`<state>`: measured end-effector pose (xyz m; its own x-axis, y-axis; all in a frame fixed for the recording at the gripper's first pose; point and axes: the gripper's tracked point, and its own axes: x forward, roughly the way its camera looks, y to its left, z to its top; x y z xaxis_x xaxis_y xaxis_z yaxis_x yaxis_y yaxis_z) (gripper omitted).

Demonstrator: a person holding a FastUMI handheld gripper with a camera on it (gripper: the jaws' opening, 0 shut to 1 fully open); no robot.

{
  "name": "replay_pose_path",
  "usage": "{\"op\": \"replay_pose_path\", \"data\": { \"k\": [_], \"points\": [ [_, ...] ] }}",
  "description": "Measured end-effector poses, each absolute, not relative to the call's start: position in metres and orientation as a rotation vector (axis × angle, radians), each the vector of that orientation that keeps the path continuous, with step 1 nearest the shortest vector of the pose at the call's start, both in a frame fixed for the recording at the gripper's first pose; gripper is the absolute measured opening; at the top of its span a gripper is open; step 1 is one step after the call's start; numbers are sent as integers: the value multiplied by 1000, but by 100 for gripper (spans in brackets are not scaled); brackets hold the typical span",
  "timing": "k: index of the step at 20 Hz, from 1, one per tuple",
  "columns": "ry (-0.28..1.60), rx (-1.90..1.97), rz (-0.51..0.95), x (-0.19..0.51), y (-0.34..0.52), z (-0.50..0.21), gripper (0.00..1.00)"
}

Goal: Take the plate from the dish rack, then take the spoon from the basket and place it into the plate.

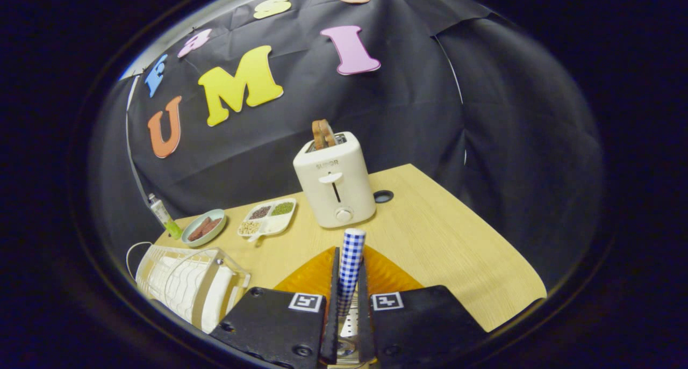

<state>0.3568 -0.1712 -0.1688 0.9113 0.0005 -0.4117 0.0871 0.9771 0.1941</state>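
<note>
Two black fingers of the gripper (348, 326) are pressing together on the spoon (350, 264), clamping its blue-and-white checked handle between them; the handle is standing upright and poking up past the fingertips, while the metal bowl end is hanging low in the gap between the fingers. Beneath everything the wooden table (457, 251) is spreading out, with a round hole (383, 196) showing in its top beside the toaster. Just under and ahead of the fingers the orange plate (312, 275) is lying flat on the table, its rim showing on both sides of the spoon. To the left of the fingers the white dish rack (183, 280) is sitting at the table's near edge. Beyond the plate the cream toaster (334, 180) is standing with a slice of bread (322, 134) sticking up from its slot. Left of the toaster a white divided tray (267, 217) is holding beans and grains, and further left a small green dish (203, 228) is carrying brown pieces. Near that dish a tube (164, 216) is leaning at the table's far corner
</note>
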Motion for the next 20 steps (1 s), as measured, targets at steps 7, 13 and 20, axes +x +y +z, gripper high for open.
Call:
{"op": "replay_pose_path", "data": {
  "k": [7,13,20],
  "points": [
    [241,110,-81,334,-163,-97,16],
    [67,48,-82,278,-135,-11,16],
    [-5,52,-27,176,-75,41,16]
  ]
}}
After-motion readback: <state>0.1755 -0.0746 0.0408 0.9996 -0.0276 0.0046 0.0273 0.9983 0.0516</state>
